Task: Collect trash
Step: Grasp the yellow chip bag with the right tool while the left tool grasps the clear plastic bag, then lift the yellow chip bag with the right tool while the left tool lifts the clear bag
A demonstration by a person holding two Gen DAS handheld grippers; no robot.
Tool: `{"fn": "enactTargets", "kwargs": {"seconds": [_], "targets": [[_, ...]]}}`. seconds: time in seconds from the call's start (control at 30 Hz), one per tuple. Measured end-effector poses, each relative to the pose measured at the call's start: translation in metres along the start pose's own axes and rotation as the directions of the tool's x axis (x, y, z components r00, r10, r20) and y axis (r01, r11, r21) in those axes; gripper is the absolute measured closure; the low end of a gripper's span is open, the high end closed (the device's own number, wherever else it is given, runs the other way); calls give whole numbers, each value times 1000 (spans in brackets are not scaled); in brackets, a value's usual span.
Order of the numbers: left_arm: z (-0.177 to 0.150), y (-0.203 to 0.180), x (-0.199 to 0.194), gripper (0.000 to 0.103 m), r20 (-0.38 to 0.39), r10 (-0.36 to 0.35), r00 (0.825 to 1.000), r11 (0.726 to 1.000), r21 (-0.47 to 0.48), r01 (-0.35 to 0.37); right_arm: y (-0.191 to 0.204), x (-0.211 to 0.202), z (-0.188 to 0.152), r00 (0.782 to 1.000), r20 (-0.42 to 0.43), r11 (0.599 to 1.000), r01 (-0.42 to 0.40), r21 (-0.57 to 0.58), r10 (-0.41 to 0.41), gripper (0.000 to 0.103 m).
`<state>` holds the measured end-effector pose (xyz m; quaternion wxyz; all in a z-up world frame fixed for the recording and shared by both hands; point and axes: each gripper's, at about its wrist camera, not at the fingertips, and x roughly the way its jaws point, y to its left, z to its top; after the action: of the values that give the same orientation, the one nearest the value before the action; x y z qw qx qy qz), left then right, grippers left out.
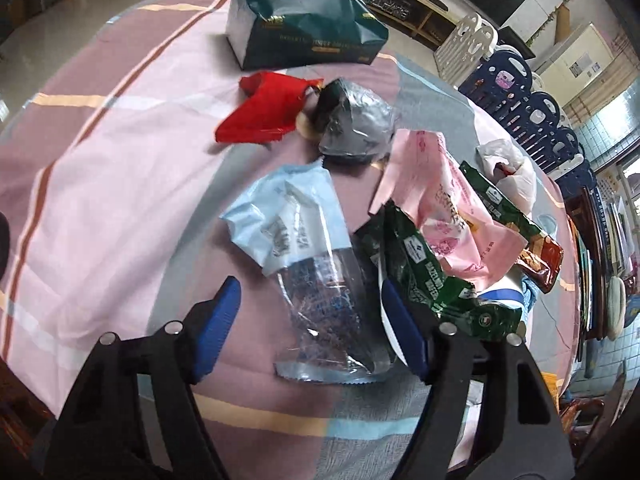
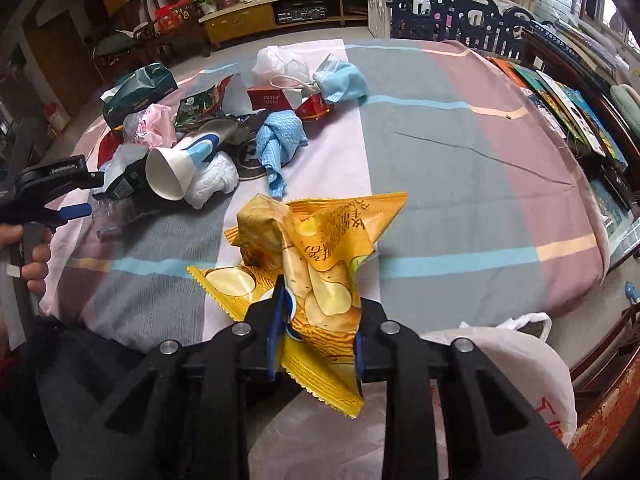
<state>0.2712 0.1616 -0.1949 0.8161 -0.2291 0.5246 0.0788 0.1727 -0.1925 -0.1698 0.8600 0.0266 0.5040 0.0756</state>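
Right wrist view: right gripper (image 2: 318, 322), lower centre, jaws clenched on yellow chip bag (image 2: 308, 256) over the striped bench (image 2: 460, 184).
Left wrist view: left gripper (image 1: 316, 320) jaws released astride clear wrapper (image 1: 328, 312), lower centre.
Trash pile: upper left, by white paper cup (image 2: 172, 172).

Striped tablecloth (image 2: 460, 152), littered with wrappers (image 1: 292, 216).
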Motion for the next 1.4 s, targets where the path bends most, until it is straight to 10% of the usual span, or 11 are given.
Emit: {"fn": "enactTargets", "kwargs": {"seconds": [0.07,0.2,0.53,1.4], "targets": [[-5,-6,6,62,-16,-5,1000,999,32,5,2,-1,-2,1000,10,1000,10,-2,-10,75],[-13,-7,-9,81,57,-23,998,998,53,20,3,-11,0,999,41,1000,14,8,-14,77],[-31,-11,-88,81,283,85,955,983,130,-126,16,-30,1,996,85,1000,14,3,-15,78],[-76,58,-83,74,242,-5,970,999,49,-7,68,-5,2,988,33,988,155,-28,-154,77]]}}
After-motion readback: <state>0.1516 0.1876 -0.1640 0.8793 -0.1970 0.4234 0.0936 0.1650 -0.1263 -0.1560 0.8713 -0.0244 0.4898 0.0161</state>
